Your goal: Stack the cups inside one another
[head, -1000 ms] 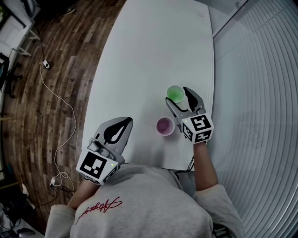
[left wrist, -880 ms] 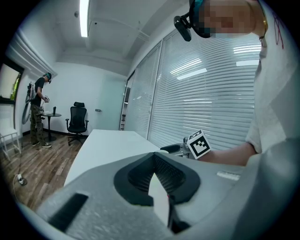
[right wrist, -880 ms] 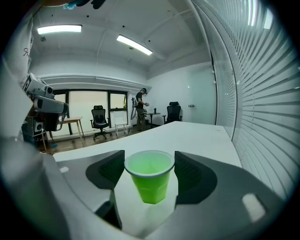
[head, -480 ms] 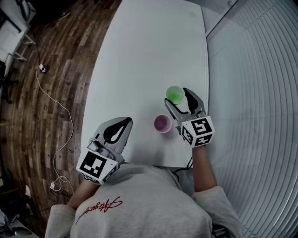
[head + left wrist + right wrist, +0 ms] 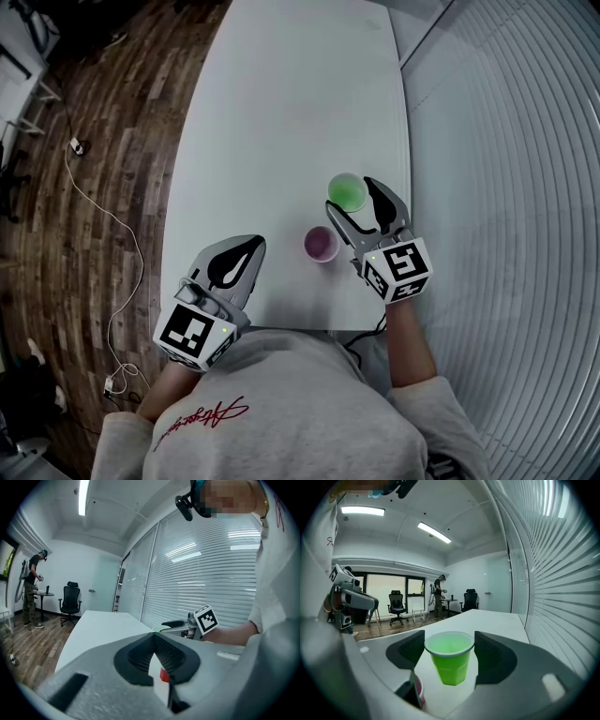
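Green plastic cup [image 5: 349,192], stood upright near the right edge of the white table [image 5: 281,112] between the parted fingers of the right gripper [image 5: 352,199], could be tipped or crushed by an off-centre squeeze, while the left gripper [image 5: 253,246] is held closed and empty at the near edge.

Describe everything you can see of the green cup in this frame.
The green cup is a plain, tapered plastic-looking tumbler with a rolled rim, empty, standing upright on the white table near its right edge. It sits between the open jaws of the right gripper; whether they touch it is unclear.
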`<state>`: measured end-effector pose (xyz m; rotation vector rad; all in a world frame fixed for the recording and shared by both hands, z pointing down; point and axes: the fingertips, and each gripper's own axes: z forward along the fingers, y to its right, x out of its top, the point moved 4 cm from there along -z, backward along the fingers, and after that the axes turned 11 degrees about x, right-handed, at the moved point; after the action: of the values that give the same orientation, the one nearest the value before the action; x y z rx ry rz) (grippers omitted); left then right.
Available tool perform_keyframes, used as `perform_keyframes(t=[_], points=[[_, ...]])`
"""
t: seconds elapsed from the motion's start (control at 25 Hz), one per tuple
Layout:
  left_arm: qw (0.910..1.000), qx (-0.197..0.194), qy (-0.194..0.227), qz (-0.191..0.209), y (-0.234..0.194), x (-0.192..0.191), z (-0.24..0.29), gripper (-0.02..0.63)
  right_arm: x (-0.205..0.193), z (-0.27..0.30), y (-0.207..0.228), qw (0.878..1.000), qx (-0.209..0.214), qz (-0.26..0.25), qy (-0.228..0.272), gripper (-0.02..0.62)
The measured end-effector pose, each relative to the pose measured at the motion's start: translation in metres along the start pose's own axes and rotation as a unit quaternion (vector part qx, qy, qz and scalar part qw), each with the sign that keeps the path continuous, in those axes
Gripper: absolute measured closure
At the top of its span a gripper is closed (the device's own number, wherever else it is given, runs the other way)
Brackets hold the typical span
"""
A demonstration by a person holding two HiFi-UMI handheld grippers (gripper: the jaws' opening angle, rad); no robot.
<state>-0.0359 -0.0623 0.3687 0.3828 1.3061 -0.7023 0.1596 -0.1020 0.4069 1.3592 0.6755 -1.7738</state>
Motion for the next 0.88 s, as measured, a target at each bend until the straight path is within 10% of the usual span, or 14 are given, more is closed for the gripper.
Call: perform_keyframes(t=[0.88], points=[[0.9997, -0.020, 0.008, 0.006, 0.015, 0.003, -0.007, 0.612, 0.016, -0.026, -0.041, 0.999, 0.017, 0.007, 0.035, 0.262]])
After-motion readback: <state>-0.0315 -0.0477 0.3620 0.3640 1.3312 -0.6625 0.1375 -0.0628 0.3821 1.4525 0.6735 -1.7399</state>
